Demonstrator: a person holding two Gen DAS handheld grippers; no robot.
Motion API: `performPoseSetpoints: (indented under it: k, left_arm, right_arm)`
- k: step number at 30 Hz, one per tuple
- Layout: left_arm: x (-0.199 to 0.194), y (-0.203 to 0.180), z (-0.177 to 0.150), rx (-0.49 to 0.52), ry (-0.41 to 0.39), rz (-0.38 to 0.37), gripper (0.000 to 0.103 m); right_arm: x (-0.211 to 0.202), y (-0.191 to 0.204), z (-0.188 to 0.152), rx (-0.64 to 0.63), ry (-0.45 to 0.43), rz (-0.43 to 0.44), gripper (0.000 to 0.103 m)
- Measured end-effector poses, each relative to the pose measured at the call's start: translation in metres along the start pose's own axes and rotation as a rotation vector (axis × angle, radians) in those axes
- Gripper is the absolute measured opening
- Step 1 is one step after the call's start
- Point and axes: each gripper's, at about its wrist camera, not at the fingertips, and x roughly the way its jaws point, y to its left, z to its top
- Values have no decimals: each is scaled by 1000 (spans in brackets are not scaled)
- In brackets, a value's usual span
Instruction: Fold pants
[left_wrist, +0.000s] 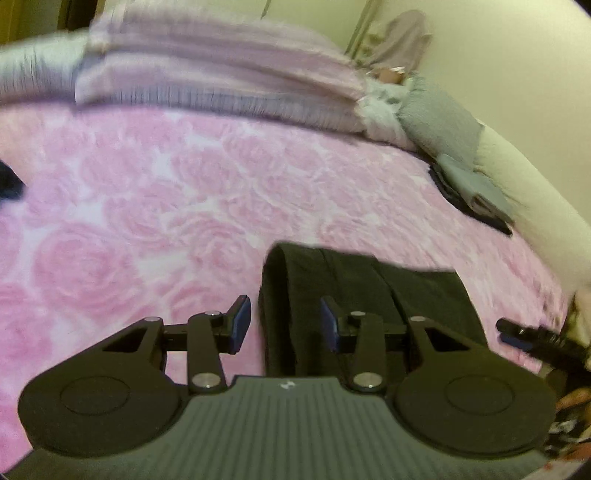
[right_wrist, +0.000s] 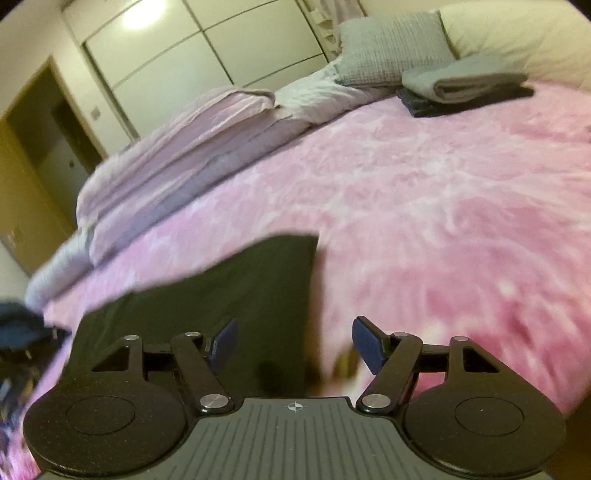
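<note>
The left gripper (left_wrist: 284, 325) points downward with its jaws parted, its blue pads (left_wrist: 240, 325) gripping nothing. The right gripper (right_wrist: 295, 347) is tilted down as well, jaws spread wider and apparently empty, though blur smears the space between its pads (right_wrist: 367, 345).

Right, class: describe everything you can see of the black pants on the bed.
The black pants are dark, matte, soft-looking cloth, already folded into a flat block with a rounded fold along one edge and layered seams. They lie on the pink rose-patterned blanket, near the cameras. The left gripper hovers with its jaws apart over the folded edge; the right gripper is open at the opposite corner. Neither visibly pinches the cloth.
</note>
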Motion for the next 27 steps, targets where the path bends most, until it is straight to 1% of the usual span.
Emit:
performPoseSetpoints:
  k: [2,5,6,8,9,10,11,13,14,15,16,17,18,19,20,21,22,24,25,26,27]
  left_arm:
    - [22,8,21,-45,45,-58,35]
    - [47,12,39,-95,134,-80,35]
    - [53,14,41,-117,158,-67,35]
    - [60,16,42,-146,172,-88,34]
    - [61,16,41,-145,167,-91,24]
    - [64,16,41,-128,163,-103,17]
    - [66,14,39,-112,155,-99,16]
    - [76,11,33,-61,152,-63,18]
    - [80,8,29,-28,141,-48,19]
    - [80,7,29,-18,136,-36,21]
    - [77,7,31,-29,141,-29,22]
    - [73,6,34,-36,148,-21,27]
    - [67,5,38,-32,153,-8,35]
    - [59,6,41,-31,167,4,36]
    - [51,9,44,-49,190,6,38]
    - [44,15,46,-83,209,-14,42]
    - [37,22,46,-125,221,-38,46]
    - [28,33,40,-215,267,-83,71]
    - [26,37,34,-250,292,-119,74]
    - [27,41,28,-276,314,-143,75]
    - [29,44,23,-297,335,-148,75]
  right_arm:
    - [22,-17,20,40,21,53,66]
    - [51,-36,44,158,101,115,66]
    - [59,-42,49,195,117,145,66]
    - [80,-52,55,272,170,172,65]
    - [89,-56,55,298,195,188,42]
    - [98,-59,53,316,223,222,22]
    - [100,-58,52,317,211,218,19]
    - [101,-50,51,224,203,169,18]
    - [101,-46,48,186,199,139,18]
    - [100,-43,48,173,197,117,20]
    - [95,-38,51,178,201,86,22]
    - [89,-32,53,179,203,58,29]
    - [81,-28,55,179,213,28,40]
    - [76,-24,57,186,231,17,45]
    - [67,-24,58,207,257,29,54]
    - [56,-26,57,238,273,49,59]
    - [47,-27,54,264,280,63,61]
    - [29,-28,47,310,310,88,67]
    - [22,-29,41,332,326,101,68]
    - [17,-32,33,357,341,108,69]
    - [15,-34,27,380,357,106,70]
